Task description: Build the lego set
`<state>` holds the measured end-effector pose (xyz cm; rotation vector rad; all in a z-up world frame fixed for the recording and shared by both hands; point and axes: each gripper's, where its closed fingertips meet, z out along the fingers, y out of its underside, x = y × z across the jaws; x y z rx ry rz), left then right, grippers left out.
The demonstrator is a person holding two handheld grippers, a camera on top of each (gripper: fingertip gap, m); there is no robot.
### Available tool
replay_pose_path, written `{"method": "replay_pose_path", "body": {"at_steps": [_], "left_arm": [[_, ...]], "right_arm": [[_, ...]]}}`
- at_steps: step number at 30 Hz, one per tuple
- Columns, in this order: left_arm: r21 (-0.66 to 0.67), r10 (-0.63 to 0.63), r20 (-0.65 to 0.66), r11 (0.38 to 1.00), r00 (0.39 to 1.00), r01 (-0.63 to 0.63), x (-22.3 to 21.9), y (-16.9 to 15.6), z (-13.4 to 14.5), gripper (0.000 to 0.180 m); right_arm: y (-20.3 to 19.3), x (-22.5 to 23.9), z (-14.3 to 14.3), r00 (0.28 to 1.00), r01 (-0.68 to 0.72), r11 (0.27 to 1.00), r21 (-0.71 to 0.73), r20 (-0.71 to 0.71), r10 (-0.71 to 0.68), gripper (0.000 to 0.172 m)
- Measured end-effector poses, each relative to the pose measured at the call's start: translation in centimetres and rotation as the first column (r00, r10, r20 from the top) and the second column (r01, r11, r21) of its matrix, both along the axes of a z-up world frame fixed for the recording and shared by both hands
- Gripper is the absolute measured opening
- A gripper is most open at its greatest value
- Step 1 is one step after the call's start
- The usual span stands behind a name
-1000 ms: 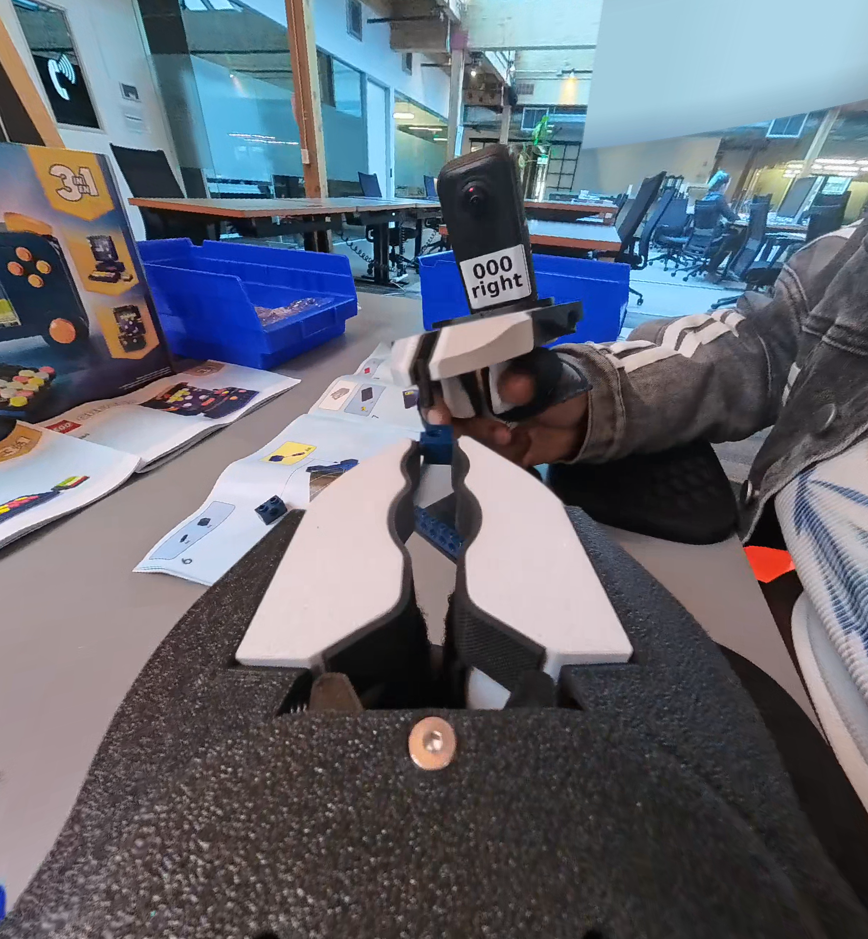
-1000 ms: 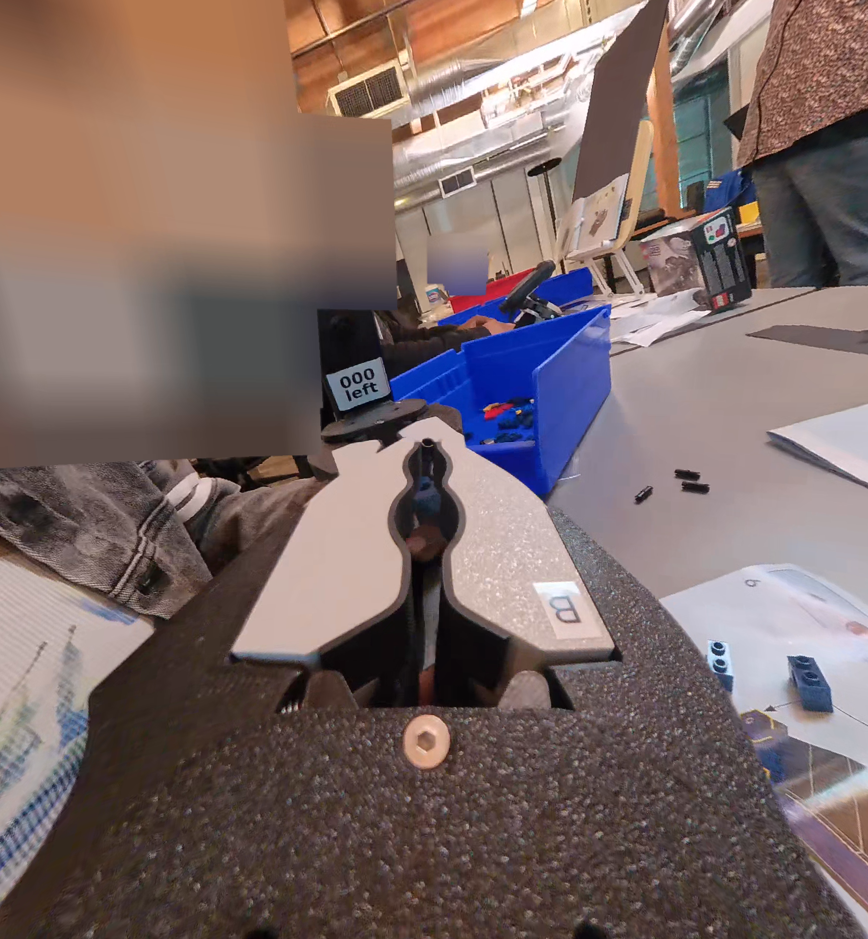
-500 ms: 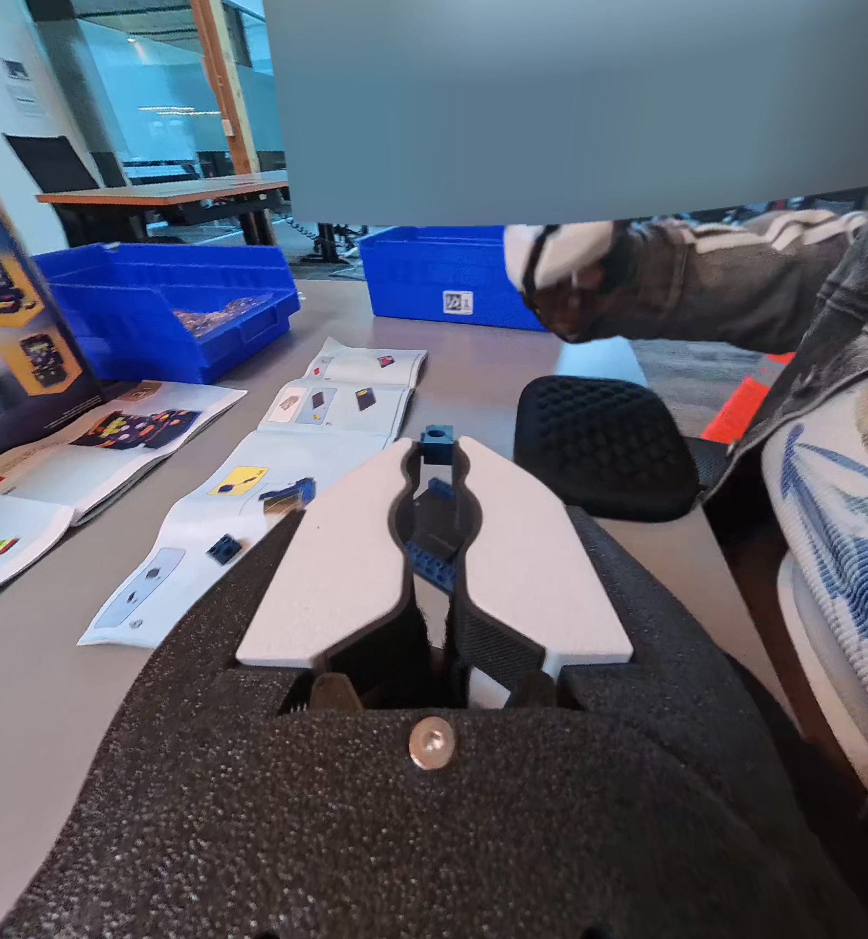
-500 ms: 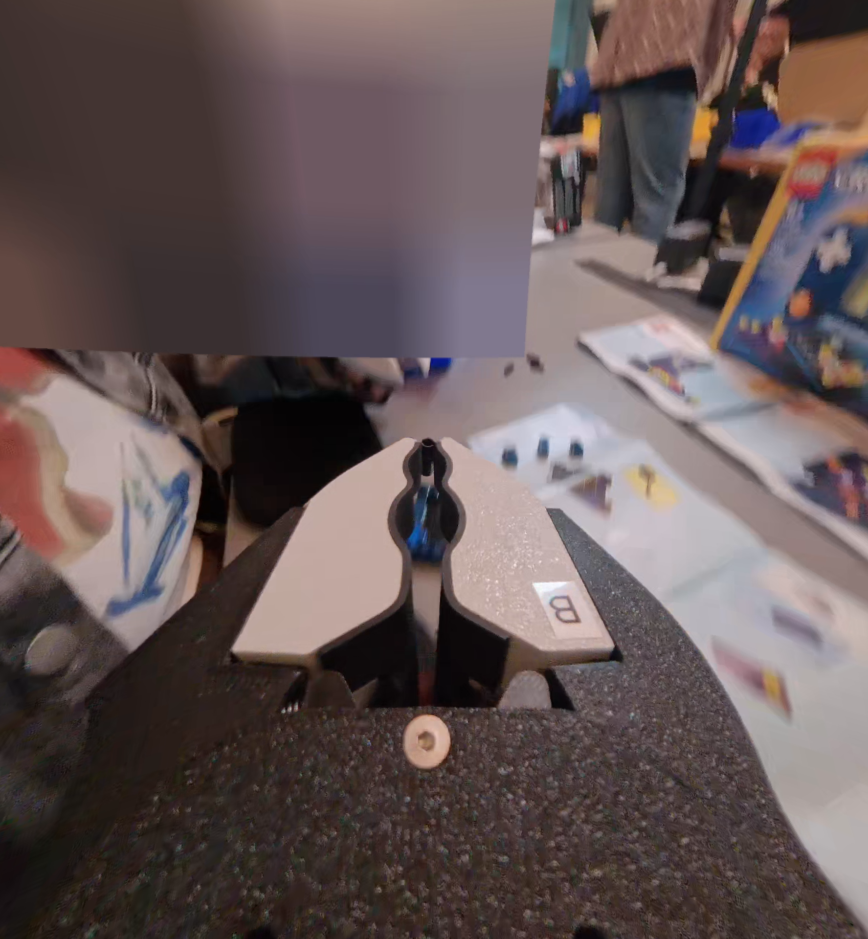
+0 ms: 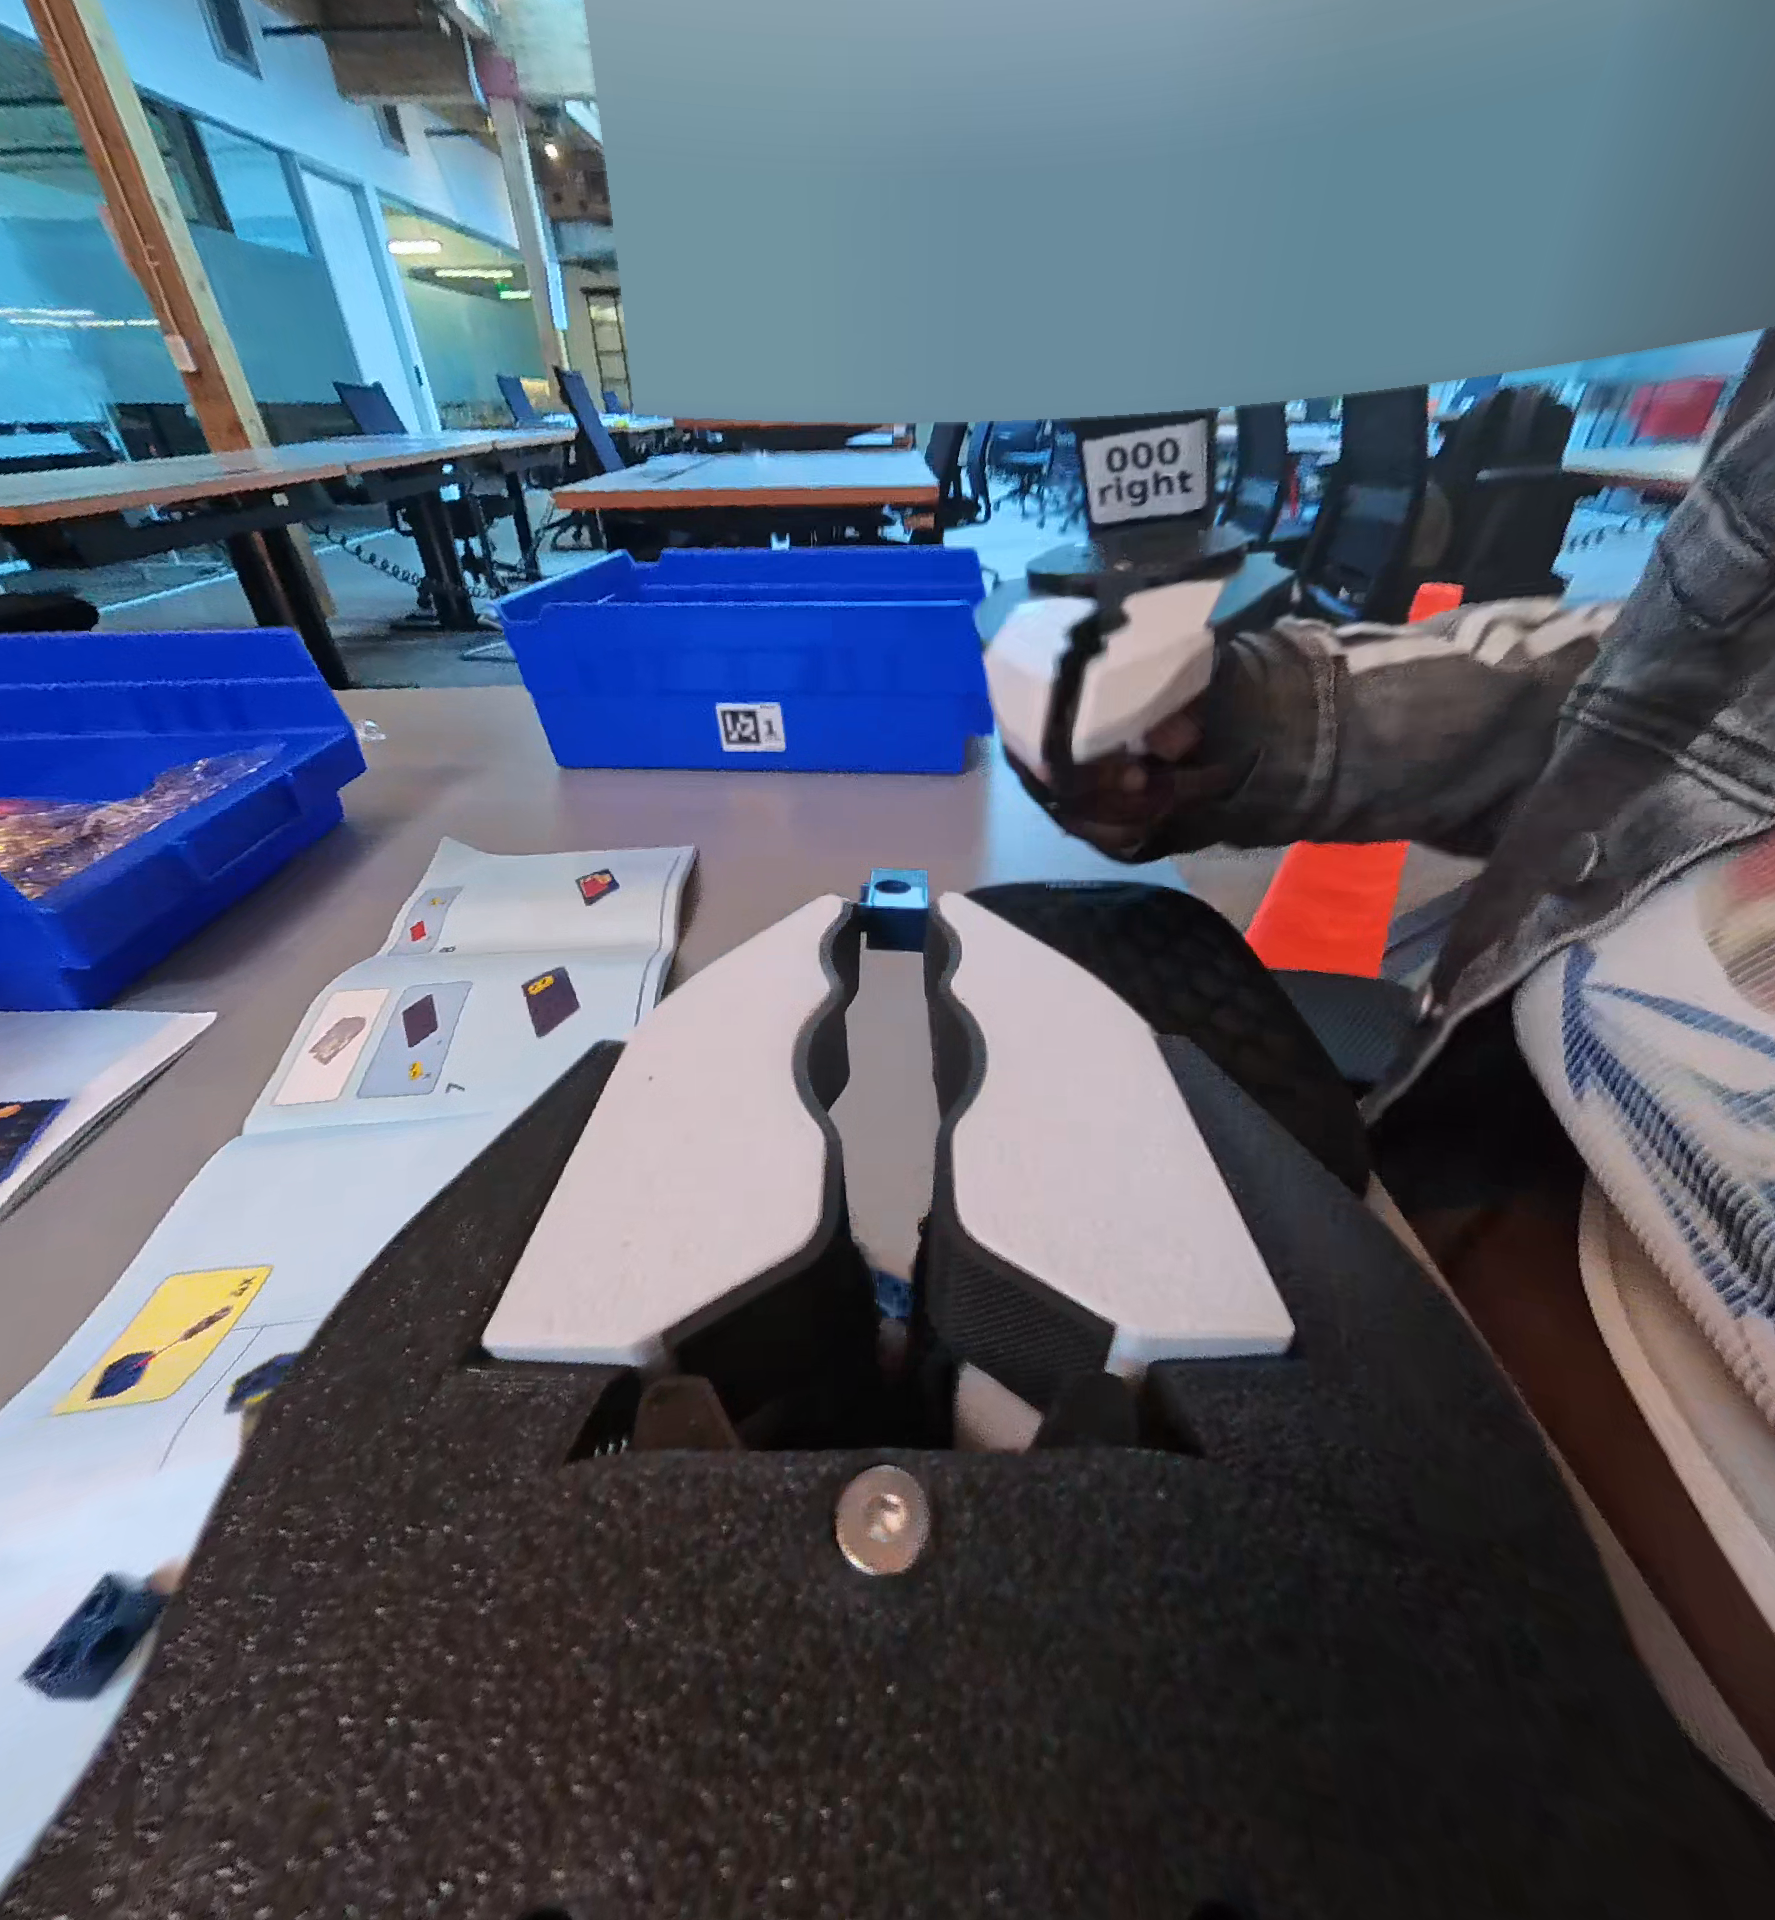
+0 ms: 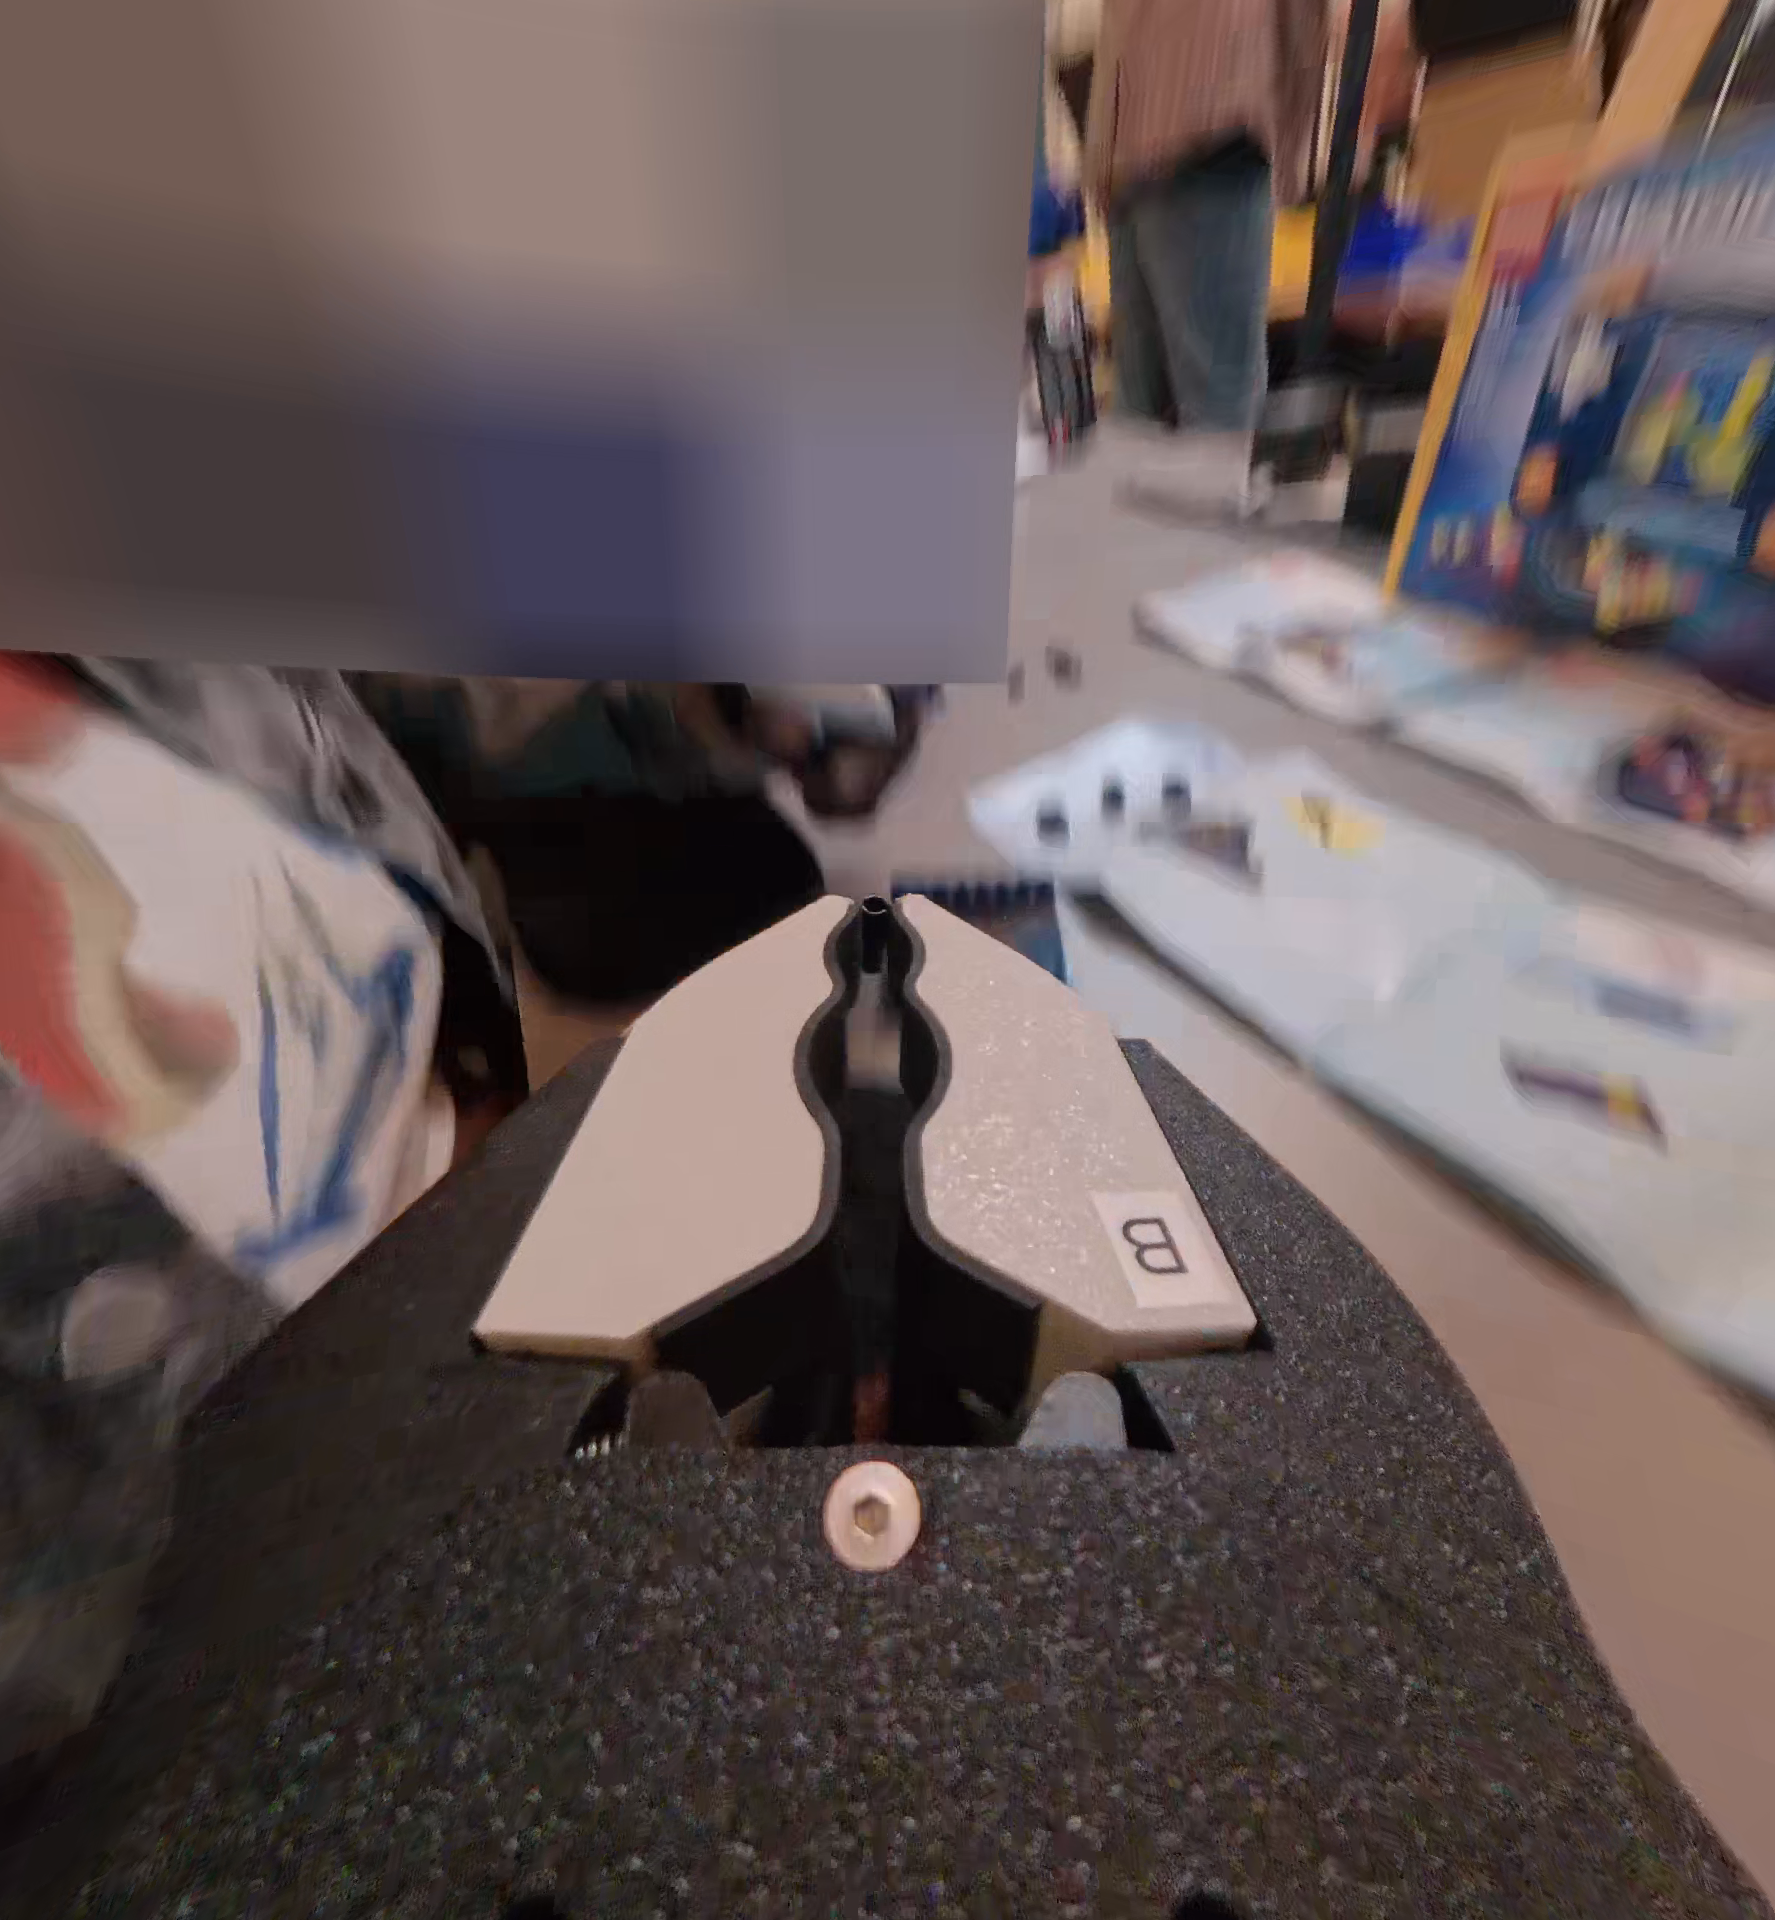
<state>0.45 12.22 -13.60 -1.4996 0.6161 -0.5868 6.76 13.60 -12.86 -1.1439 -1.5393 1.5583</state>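
Observation:
My left gripper (image 5: 893,920) is shut on a small blue brick (image 5: 894,912) with a round hole on top, pinched between the two fingertips above the grey table (image 5: 810,821). My right gripper (image 6: 874,914) is shut on a thin black hollow pin (image 6: 871,927) that stands up between its fingertips. The right gripper also shows in the left wrist view (image 5: 1091,686), held in a hand at the upper right, away from the blue brick. The right wrist view is blurred by motion.
Open instruction booklets (image 5: 488,997) lie on the table with small dark bricks (image 5: 93,1647) on them. Two blue bins (image 5: 758,665) (image 5: 114,790) stand behind. A black chair back (image 5: 1205,997) and the person's jacket sleeve (image 5: 1548,727) are at the right. A toy box (image 6: 1641,416) stands at right. Left tips to right tips: about 8 cm.
The right gripper pulled away from the left gripper's fingertips and swung right with the black pin. The left gripper kept the blue brick and turned right.

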Motion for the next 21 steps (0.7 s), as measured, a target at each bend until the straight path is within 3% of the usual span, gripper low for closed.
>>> {"method": "replay_pose_path", "body": {"at_steps": [2, 5, 10, 12, 15, 21], "left_arm": [[-0.013, -0.001, 0.041, 1.0, 0.999, 0.002, -0.2, 0.4, -0.1, 0.011], [-0.036, 0.021, 0.042, 0.999, 0.999, -0.019, -1.0, 0.5, -0.3, 0.011], [-0.014, 0.045, 0.096, 0.999, 0.994, -0.044, -2.2, 0.1, 0.5, 0.011], [-0.026, 0.055, 0.058, 0.998, 0.997, -0.053, -2.8, 0.0, 0.0, 0.011], [-0.024, 0.078, 0.019, 0.997, 0.997, -0.078, -4.0, -0.2, -0.1, 0.011], [-0.077, 0.061, 0.068, 0.995, 0.996, -0.055, -4.4, -0.3, -0.6, 0.011]], "right_arm": [[-0.6, -2.6, 2.5, 0.992, -0.067, 0.996, -0.058, -0.109, 0.06, 0.004], [-1.8, -6.7, 3.5, 0.978, -0.174, 0.977, -0.121, -0.141, 0.156, 0.004], [-2.6, -10.6, 2.8, 0.962, -0.249, 0.946, -0.209, -0.164, 0.218, 0.004], [-2.7, -11.1, 2.5, 0.956, -0.263, 0.944, -0.199, -0.182, 0.228, 0.004], [-2.6, -11.7, 2.2, 0.958, -0.25, 0.952, -0.174, -0.189, 0.217, 0.004], [-2.0, -12.3, 1.2, 0.968, -0.217, 0.955, -0.203, -0.175, 0.183, 0.004]]}}
